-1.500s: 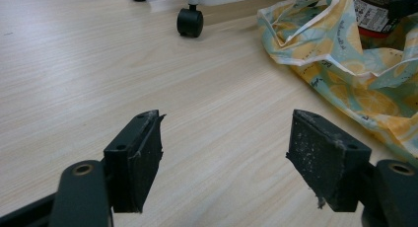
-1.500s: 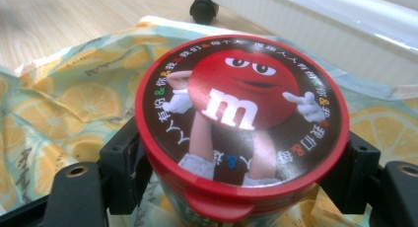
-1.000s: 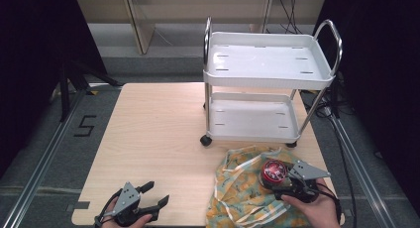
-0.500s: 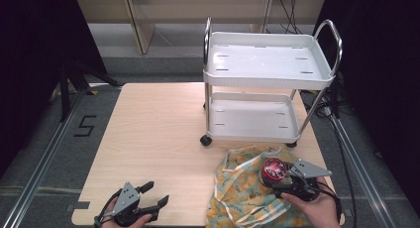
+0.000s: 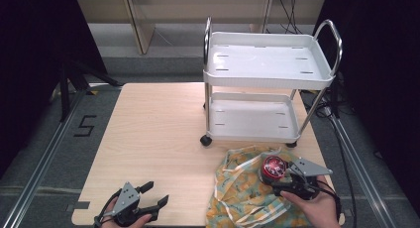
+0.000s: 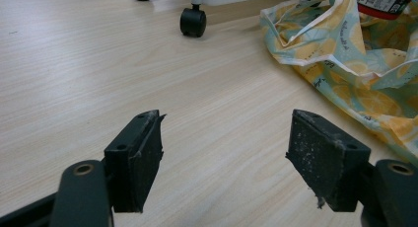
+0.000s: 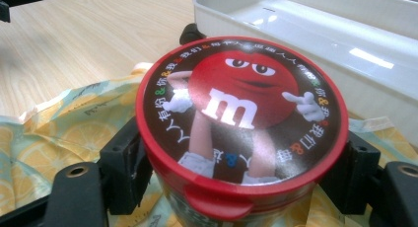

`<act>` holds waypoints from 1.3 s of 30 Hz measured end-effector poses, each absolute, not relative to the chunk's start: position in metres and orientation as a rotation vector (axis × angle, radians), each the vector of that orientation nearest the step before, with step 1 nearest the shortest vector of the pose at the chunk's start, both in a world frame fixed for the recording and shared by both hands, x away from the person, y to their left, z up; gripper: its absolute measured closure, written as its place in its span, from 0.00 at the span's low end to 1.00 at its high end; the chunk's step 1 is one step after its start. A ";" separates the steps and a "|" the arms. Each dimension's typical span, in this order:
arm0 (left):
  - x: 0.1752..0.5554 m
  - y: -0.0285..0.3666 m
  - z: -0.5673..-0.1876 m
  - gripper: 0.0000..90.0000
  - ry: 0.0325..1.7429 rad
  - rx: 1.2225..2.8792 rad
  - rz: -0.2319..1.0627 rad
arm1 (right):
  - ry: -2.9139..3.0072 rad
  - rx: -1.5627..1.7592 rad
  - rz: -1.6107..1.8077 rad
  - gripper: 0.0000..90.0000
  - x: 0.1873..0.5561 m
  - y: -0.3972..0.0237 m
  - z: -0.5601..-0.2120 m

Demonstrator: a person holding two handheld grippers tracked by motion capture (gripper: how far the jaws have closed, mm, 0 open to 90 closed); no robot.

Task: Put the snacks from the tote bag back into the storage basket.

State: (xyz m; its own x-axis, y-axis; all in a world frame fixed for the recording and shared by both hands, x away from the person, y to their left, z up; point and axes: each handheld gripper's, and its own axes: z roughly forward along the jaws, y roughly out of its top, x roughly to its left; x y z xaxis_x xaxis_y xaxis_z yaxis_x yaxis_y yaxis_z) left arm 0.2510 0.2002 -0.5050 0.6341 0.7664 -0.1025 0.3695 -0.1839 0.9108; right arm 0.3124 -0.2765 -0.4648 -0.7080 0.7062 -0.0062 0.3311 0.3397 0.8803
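Currently, by item:
Right gripper: clenched on red-lidded tub, above lemon-print bag.
Left gripper: released, empty, over table near front edge.
Progress: tub grasped; destination unknown, possibly white cart, both trays bare.
Label: large "m", red candy character, ring of Chinese characters.

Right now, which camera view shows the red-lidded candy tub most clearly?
The right gripper view: the candy tub fills it, lid picture readable, jaws against both sides. In the high view it is small; the left gripper view catches just its lower edge.
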 end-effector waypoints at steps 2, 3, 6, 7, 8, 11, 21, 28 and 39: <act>0.251 0.200 -0.505 0.31 0.917 1.791 0.466 | 2.226 0.942 1.333 0.29 0.312 -0.276 -0.465; 0.251 0.200 -0.505 0.31 0.917 1.791 0.466 | 2.220 0.939 1.327 0.29 0.312 -0.275 -0.464; 0.251 0.200 -0.505 0.31 0.917 1.792 0.466 | 2.213 0.939 1.326 0.29 0.312 -0.275 -0.463; 0.251 0.200 -0.505 0.31 0.917 1.793 0.466 | 2.217 0.969 1.335 0.29 0.310 -0.274 -0.461; 0.251 0.200 -0.505 0.31 0.918 1.791 0.466 | 2.207 0.946 1.330 0.29 0.311 -0.274 -0.461; 0.251 0.200 -0.505 0.31 0.918 1.792 0.466 | 2.191 0.925 1.334 0.29 0.313 -0.274 -0.460; 0.251 0.201 -0.505 0.32 0.919 1.792 0.466 | 2.180 0.924 1.333 0.29 0.314 -0.272 -0.455; 0.251 0.201 -0.505 0.32 0.926 1.797 0.466 | 2.184 0.939 1.349 0.29 0.314 -0.271 -0.453; 0.251 0.202 -0.505 0.32 0.922 1.801 0.468 | 2.176 0.943 1.333 0.29 0.315 -0.269 -0.449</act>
